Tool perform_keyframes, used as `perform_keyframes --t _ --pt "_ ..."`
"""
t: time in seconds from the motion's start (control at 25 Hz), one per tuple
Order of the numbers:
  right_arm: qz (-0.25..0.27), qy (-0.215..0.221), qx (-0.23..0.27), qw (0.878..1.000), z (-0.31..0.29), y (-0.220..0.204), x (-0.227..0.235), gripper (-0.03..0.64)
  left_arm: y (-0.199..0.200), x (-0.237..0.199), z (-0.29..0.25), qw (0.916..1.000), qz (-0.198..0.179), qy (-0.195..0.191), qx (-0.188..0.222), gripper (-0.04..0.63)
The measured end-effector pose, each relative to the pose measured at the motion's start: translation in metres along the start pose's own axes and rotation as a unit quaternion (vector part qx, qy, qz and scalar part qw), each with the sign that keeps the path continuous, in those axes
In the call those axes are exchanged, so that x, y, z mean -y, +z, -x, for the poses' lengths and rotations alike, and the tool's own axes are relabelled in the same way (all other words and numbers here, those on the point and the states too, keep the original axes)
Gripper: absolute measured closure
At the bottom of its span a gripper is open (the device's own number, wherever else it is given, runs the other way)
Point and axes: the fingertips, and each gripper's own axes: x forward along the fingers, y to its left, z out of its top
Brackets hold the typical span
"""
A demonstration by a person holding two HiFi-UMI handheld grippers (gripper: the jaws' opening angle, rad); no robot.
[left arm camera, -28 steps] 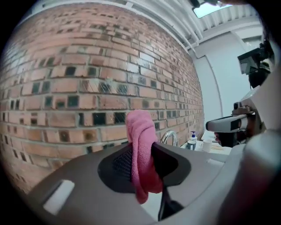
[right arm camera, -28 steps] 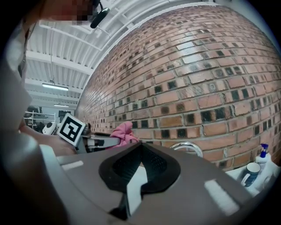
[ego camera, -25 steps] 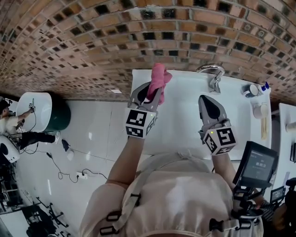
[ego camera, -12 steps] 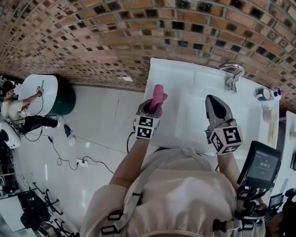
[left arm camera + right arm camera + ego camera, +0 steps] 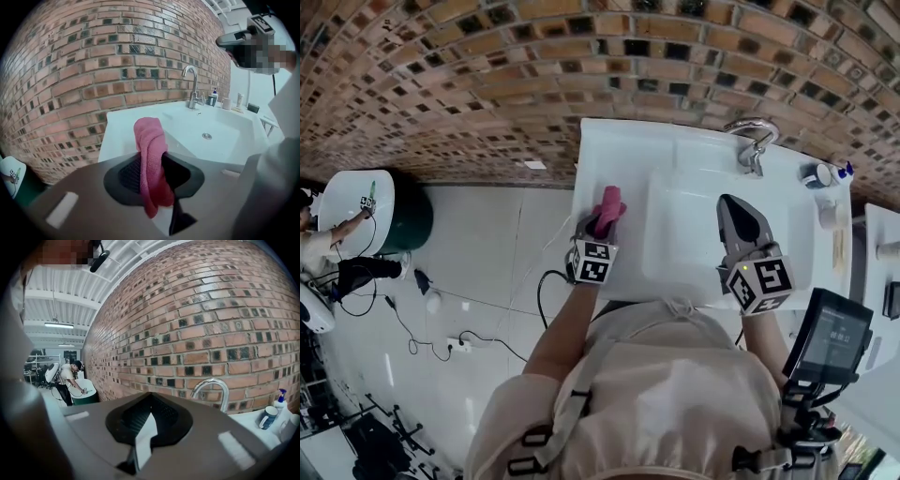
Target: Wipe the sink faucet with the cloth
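Left gripper (image 5: 602, 228): jaws just eased slightly wider, pink cloth (image 5: 608, 204) pinched upright between them, over the left rim of the sink (image 5: 609, 150). Faucet (image 5: 753, 141) well apart at 2 o'clock. Right gripper (image 5: 731, 202): jaws together, empty. Best to firm the grip, then carry the cloth across.

White sink (image 5: 611, 161) with faucet (image 5: 752, 141), mug (image 5: 815, 175), bottle (image 5: 839, 172)

Left gripper (image 5: 602, 221): grey tapered shell, black-and-white marker cube (image 5: 592, 262).
Right gripper (image 5: 733, 201): matching grey shell, second marker cube (image 5: 759, 284).
Clothing: cream fabric top (image 5: 675, 394), pale harness straps (image 5: 581, 394), black buckles (image 5: 521, 439).
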Motion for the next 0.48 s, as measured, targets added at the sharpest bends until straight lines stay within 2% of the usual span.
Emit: perform_keyframes --t 0.12,0.28,0.48 --pt "0.002 -0.005 -0.002 1.0 0.001 -0.001 0.003 0.629 -0.009 0.002 -0.006 0.9998 -0.012 -0.001 -0.013 0.484" --pt "0.002 -0.003 -0.001 1.0 0.0 -0.001 0.001 0.629 -0.019 0.019 -0.013 0.9978 -0.046 -0.027 -0.039 0.475" --pt "0.0 -0.001 0.004 1.0 -0.003 0.003 -0.001 0.629 -0.012 0.014 -0.008 0.999 0.0 -0.034 -0.029 0.371"
